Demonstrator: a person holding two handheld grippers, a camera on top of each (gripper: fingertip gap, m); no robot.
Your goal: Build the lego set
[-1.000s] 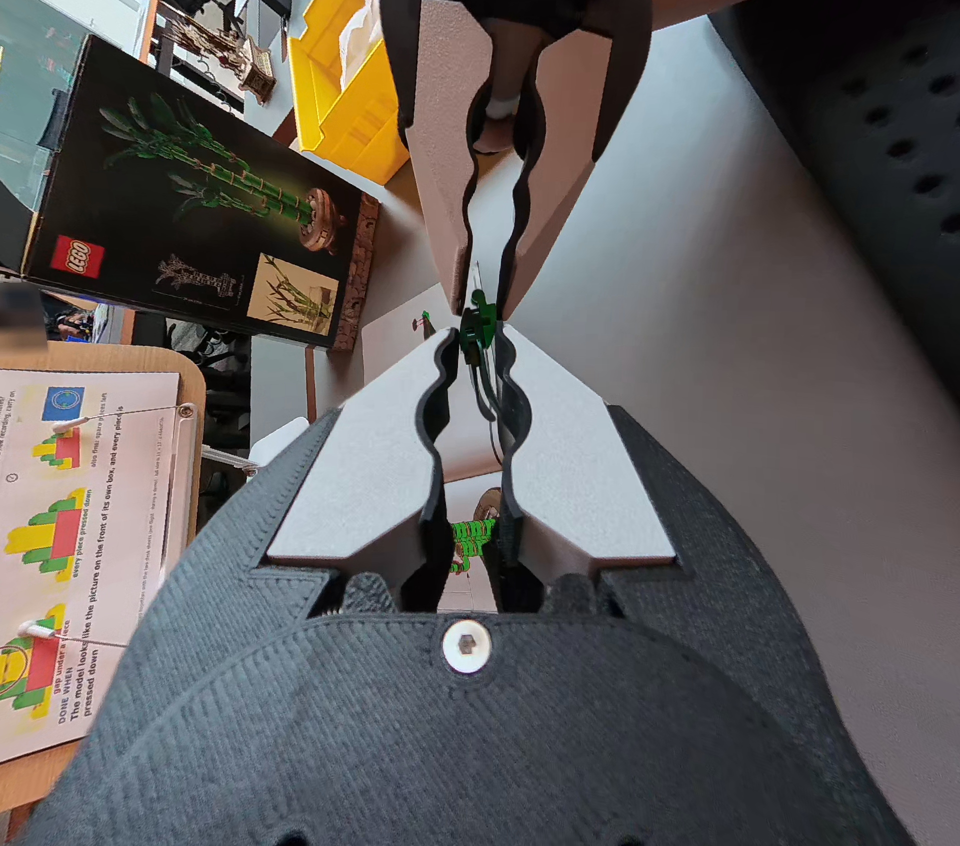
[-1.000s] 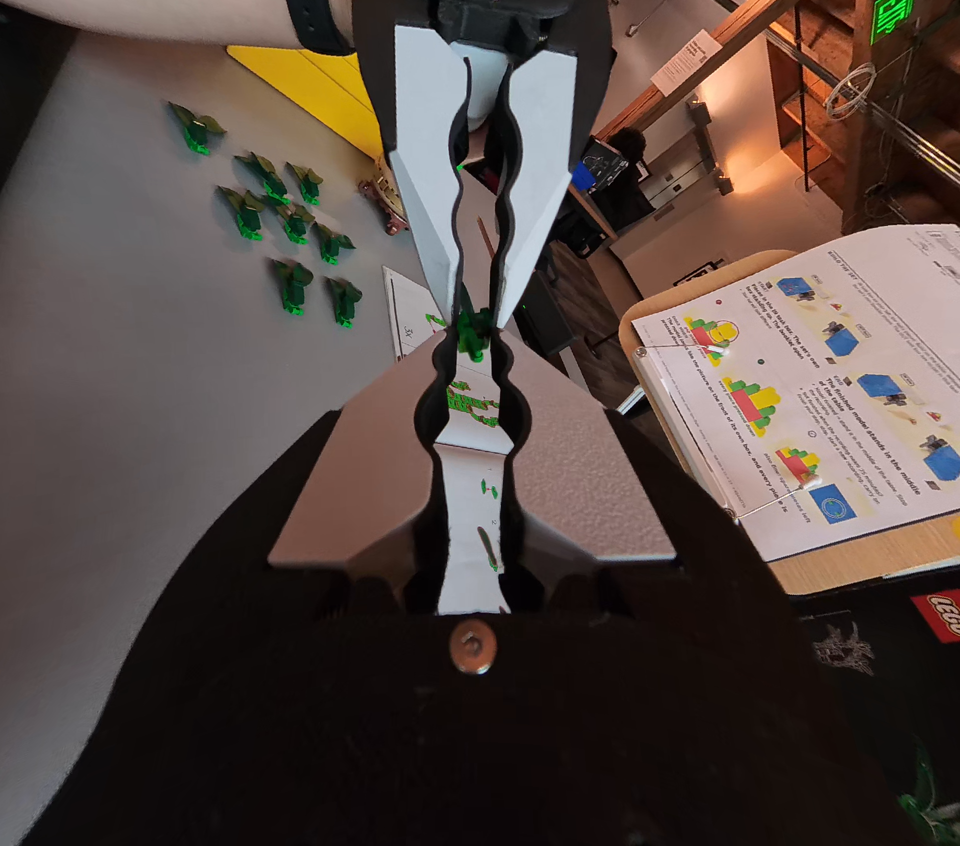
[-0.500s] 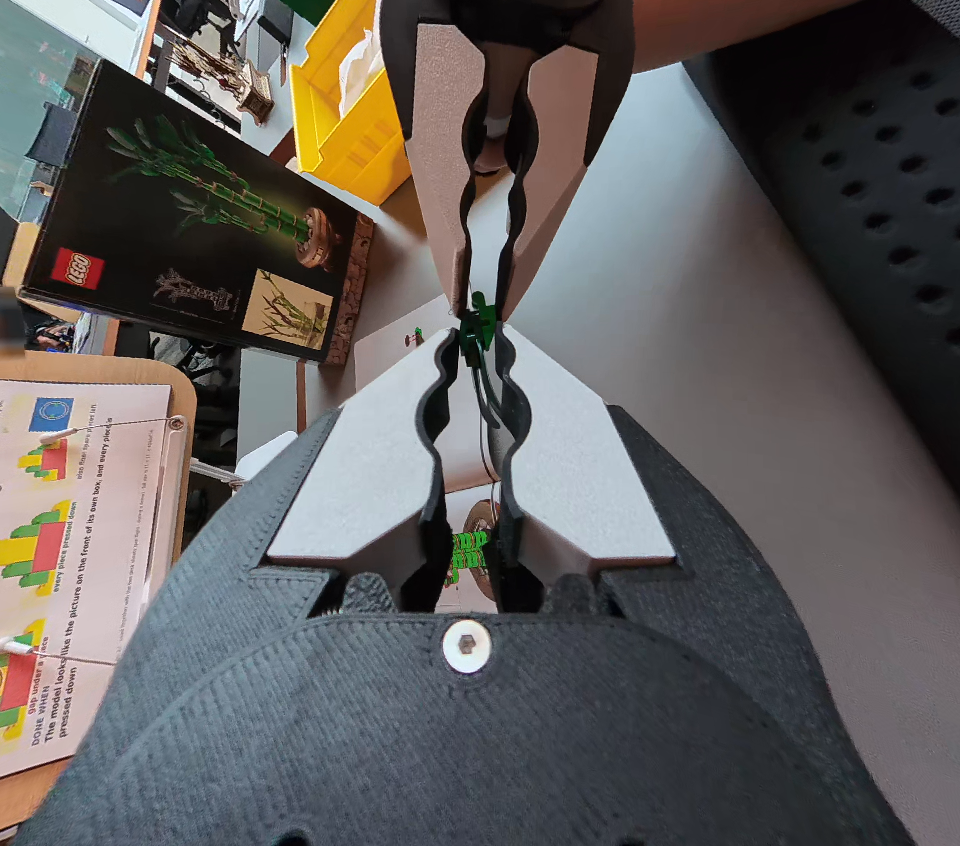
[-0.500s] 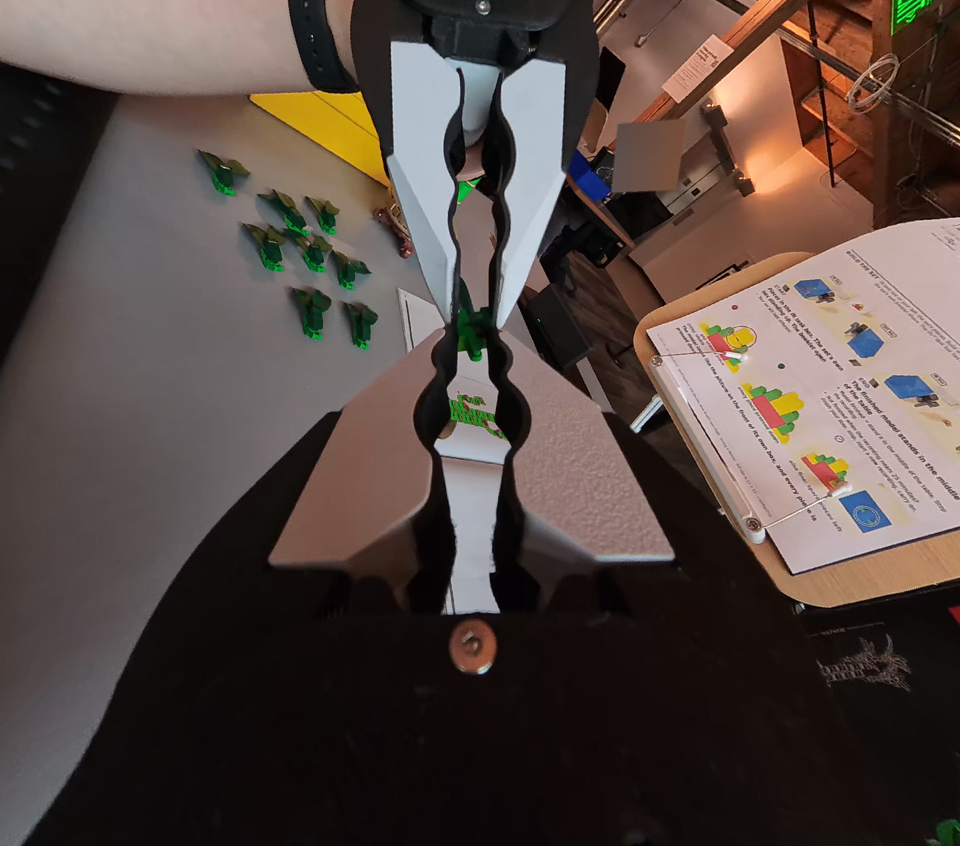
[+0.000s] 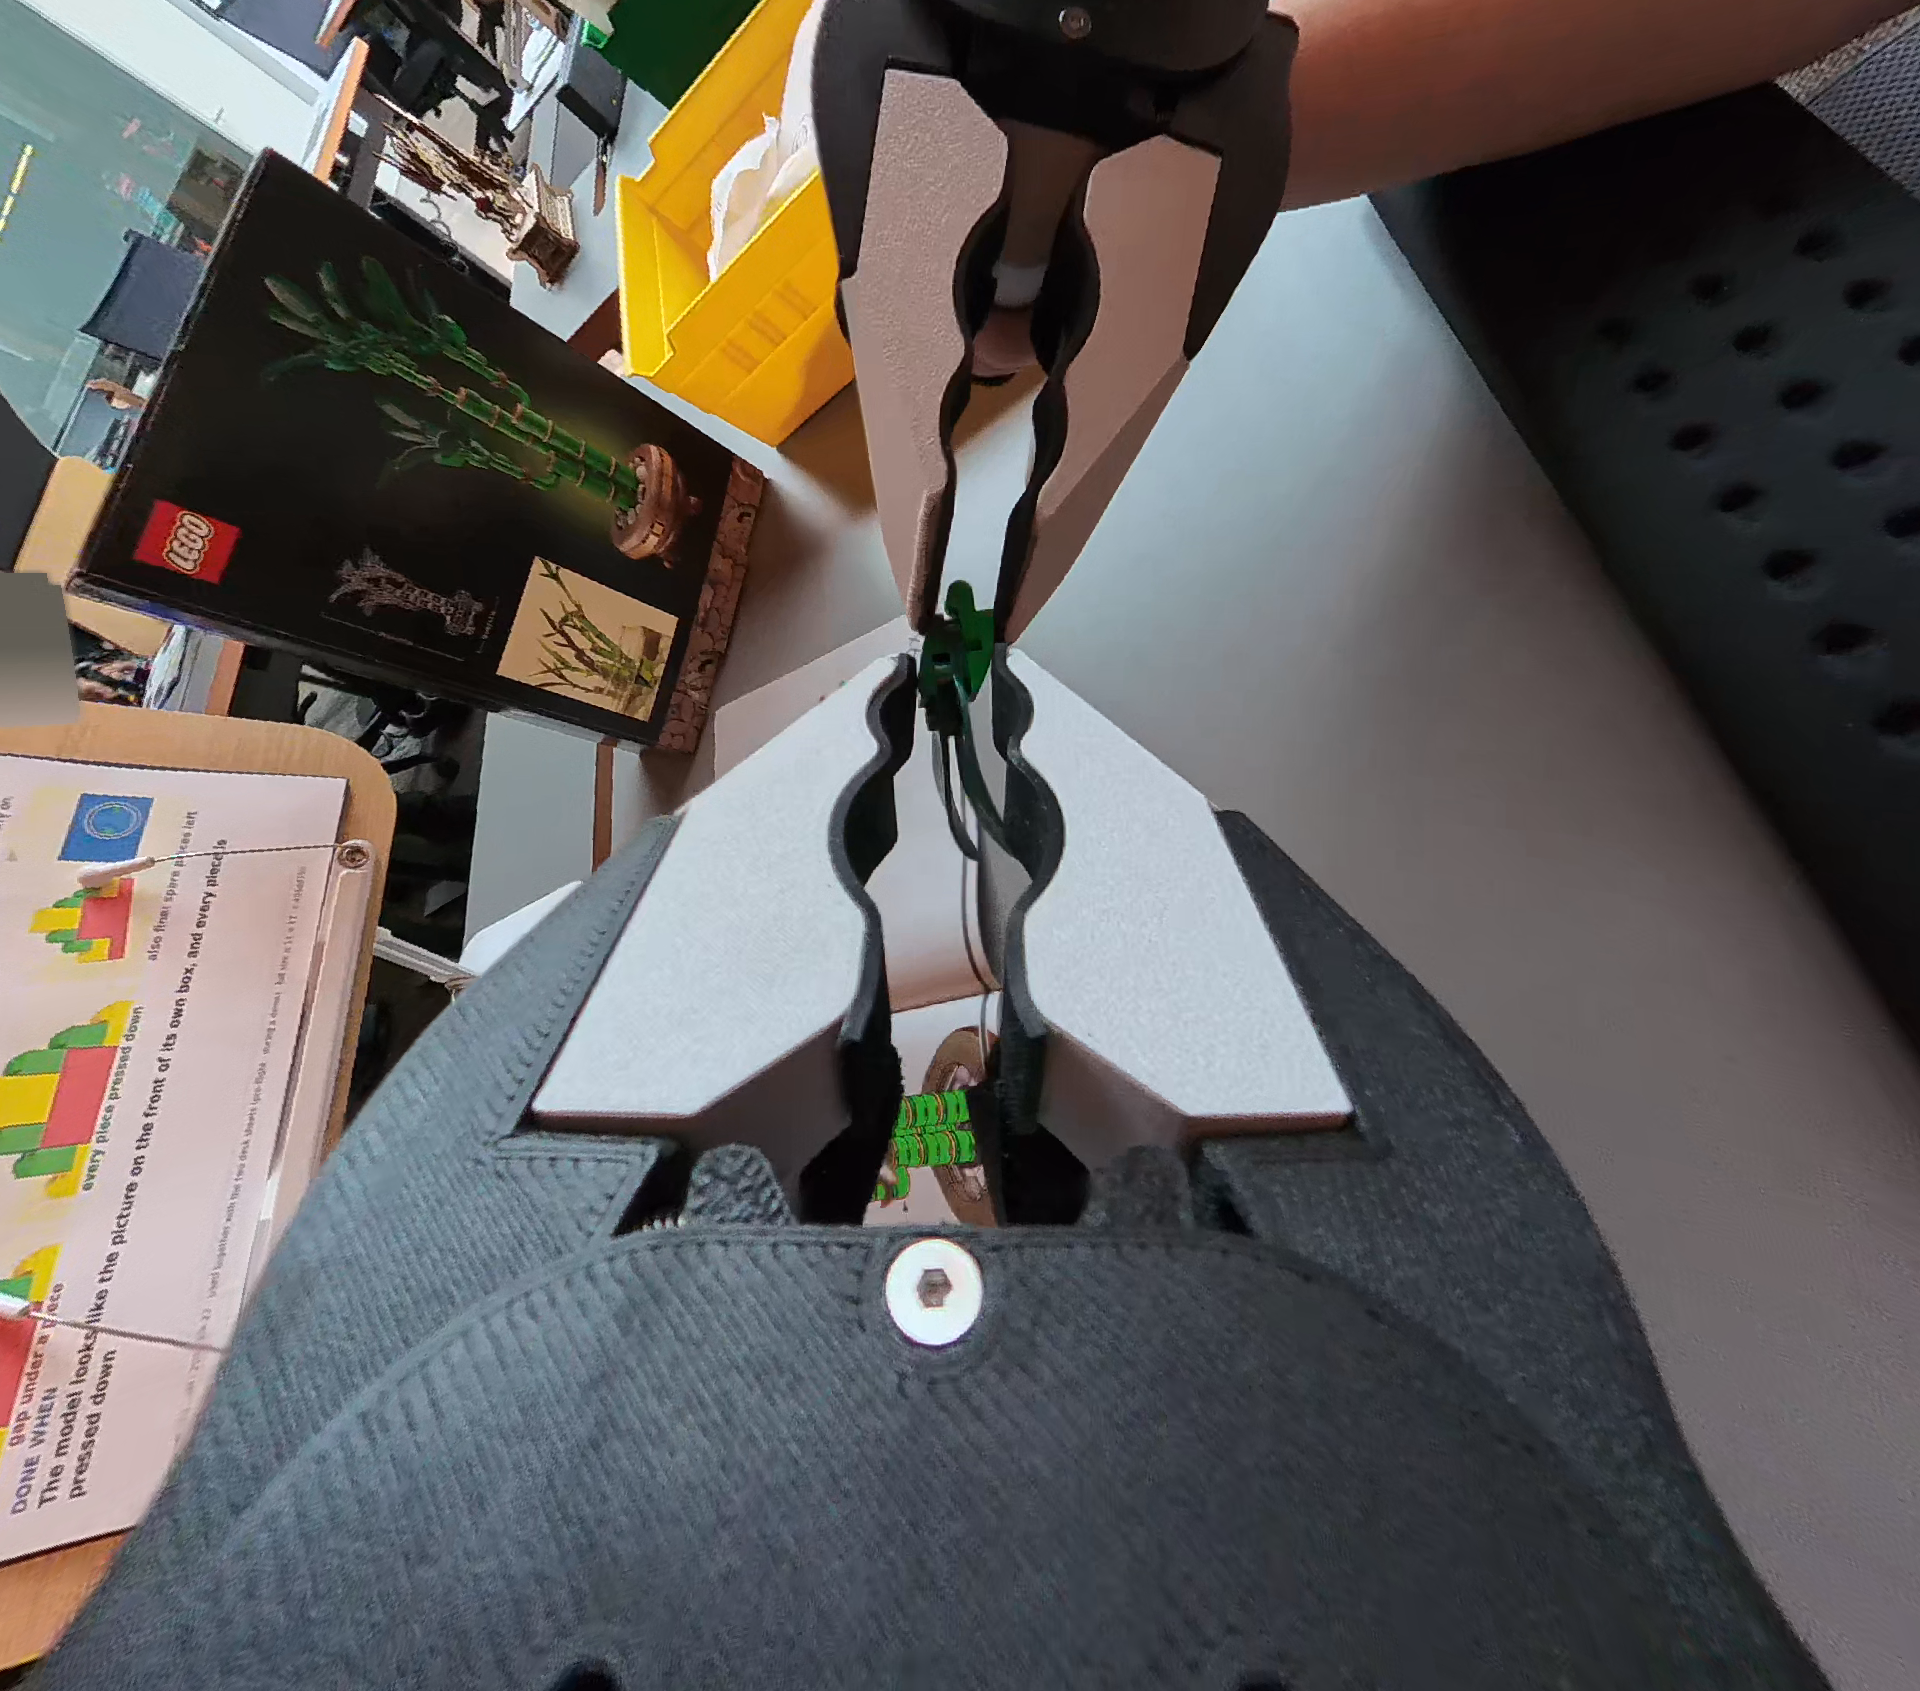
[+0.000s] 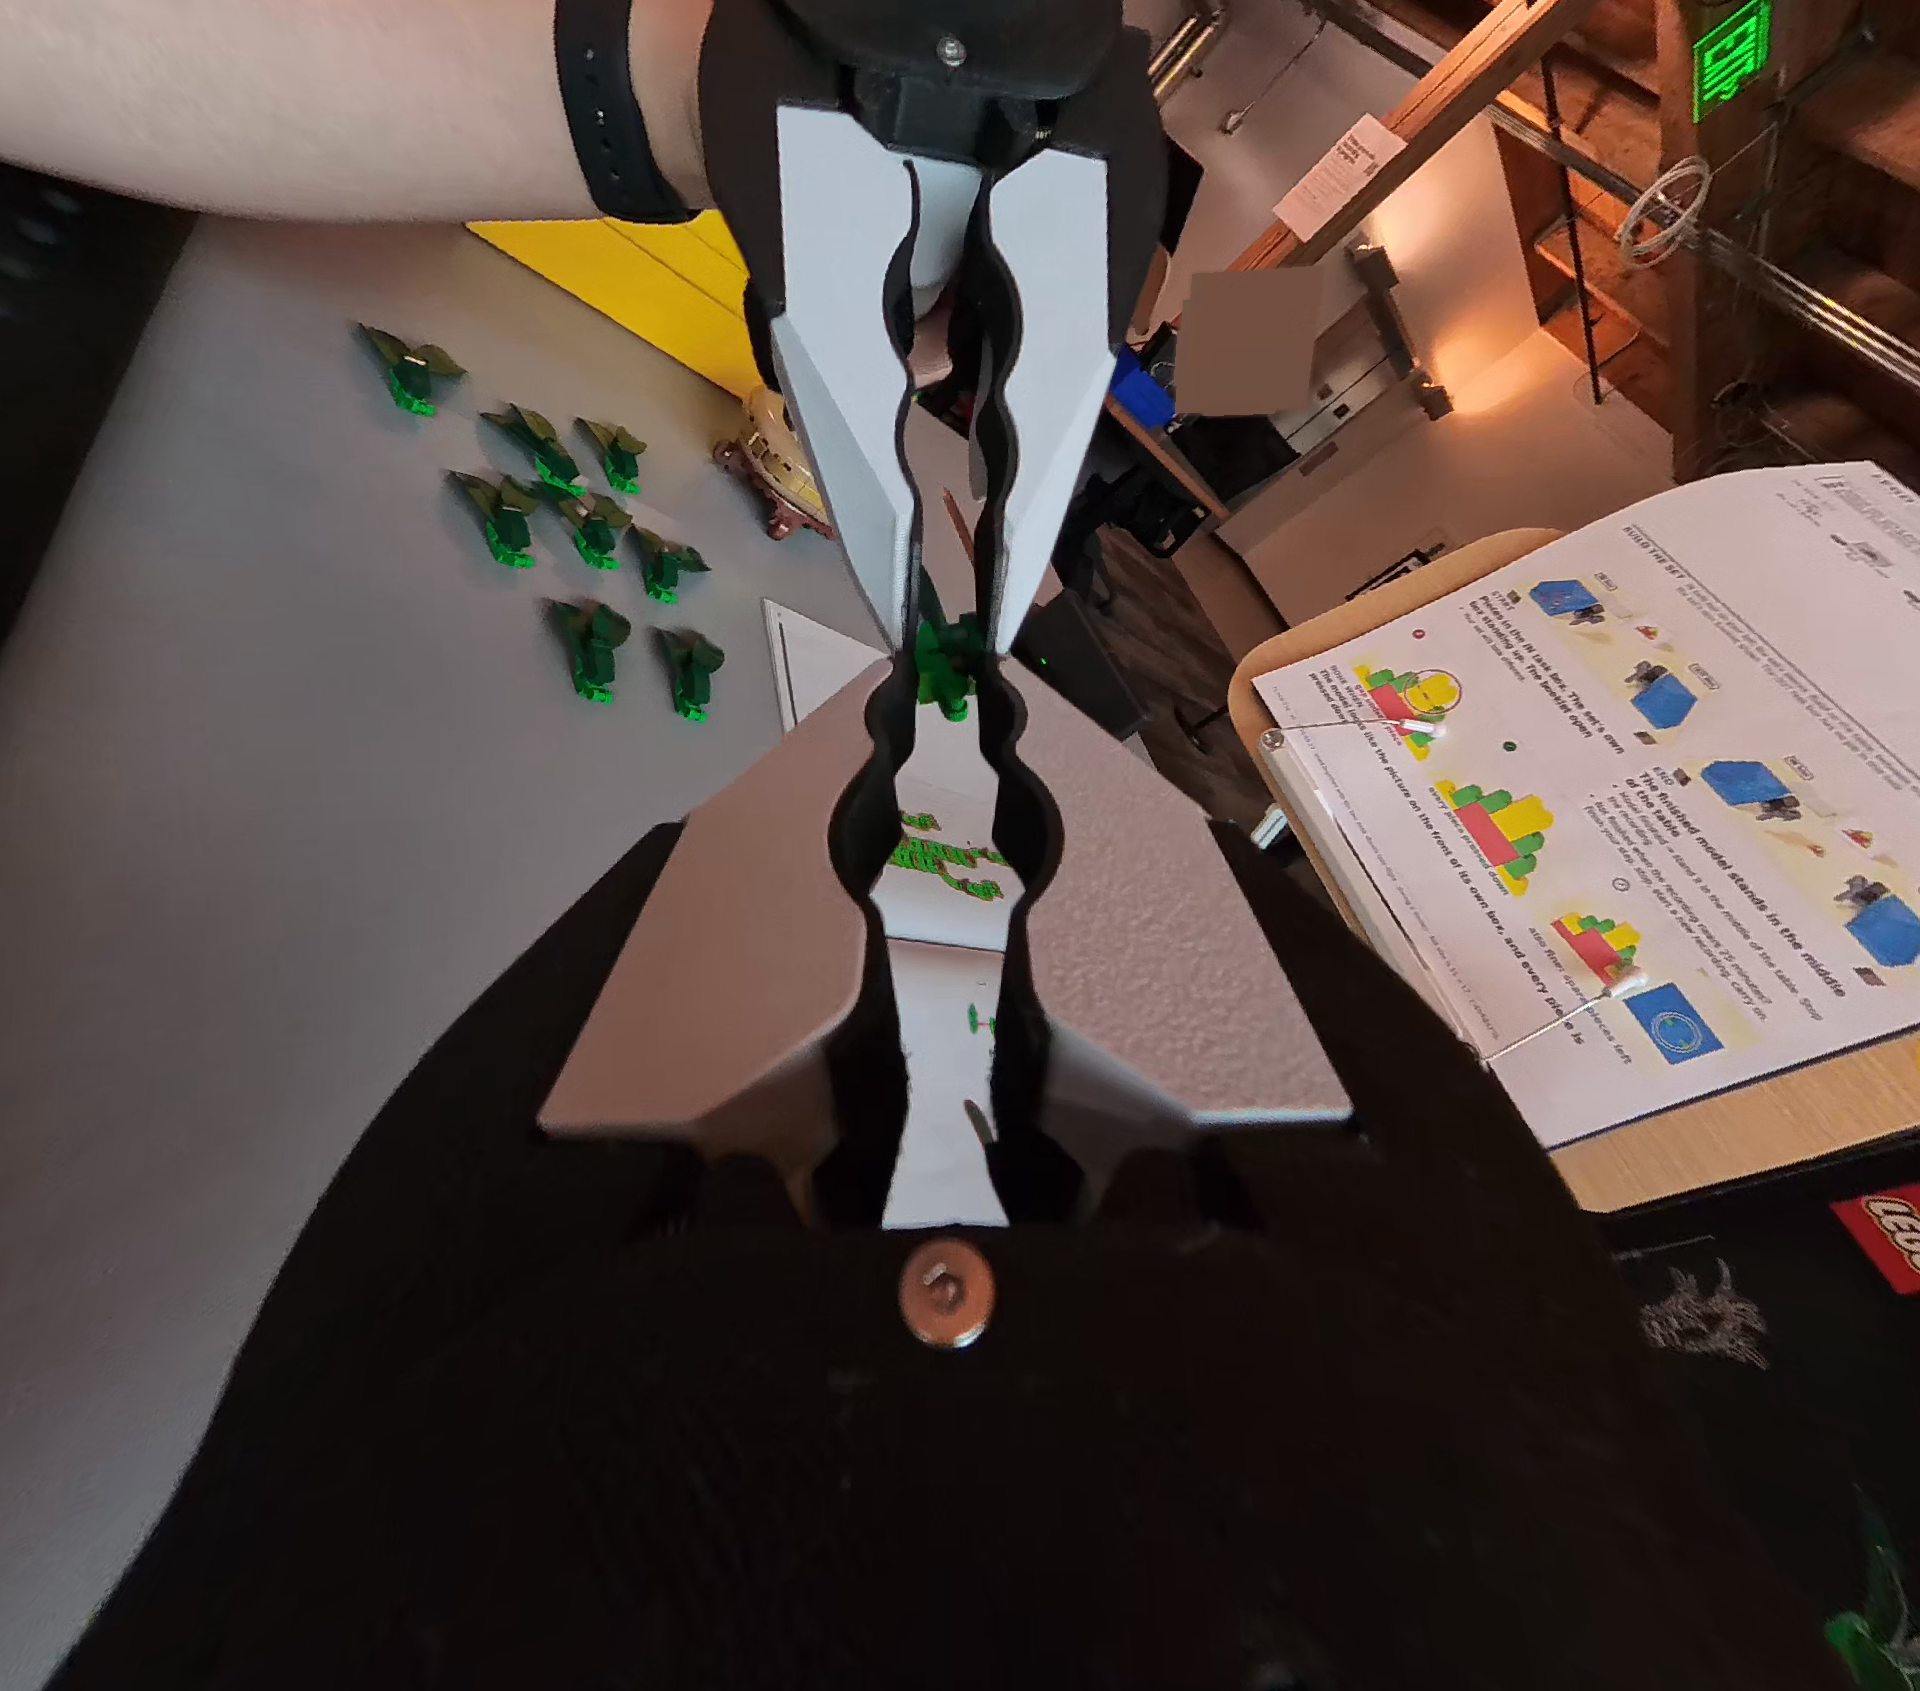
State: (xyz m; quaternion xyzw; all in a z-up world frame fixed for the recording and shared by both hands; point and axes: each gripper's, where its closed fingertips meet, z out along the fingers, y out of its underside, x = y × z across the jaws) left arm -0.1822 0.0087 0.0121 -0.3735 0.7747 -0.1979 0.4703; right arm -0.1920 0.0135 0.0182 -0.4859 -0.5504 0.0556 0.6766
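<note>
A small green Lego piece (image 5: 948,667) is held in the air between both grippers, which meet tip to tip. My left gripper (image 5: 953,685) is shut on its near end. My right gripper (image 5: 966,611) comes in from above, shut on the far end. In the right wrist view the same piece (image 6: 940,662) sits between my right gripper (image 6: 943,694) and the left gripper (image 6: 948,631). Several green leaf pieces (image 6: 582,519) lie on the grey table (image 6: 260,758) to the left. How the held parts join is hidden by the fingers.
A yellow bin (image 5: 727,291) and the black Lego box (image 5: 416,498) stand at the table's far side. A brown pot part (image 6: 774,462) lies by the bin. An open instruction booklet (image 6: 940,1080) lies under the grippers. A picture sheet on a wooden stand (image 6: 1610,810) is beside the table.
Both grippers stay shut tip to tip on the green piece. The pair has shifted a little, so the table and the leaf pieces sit lower in the views.
</note>
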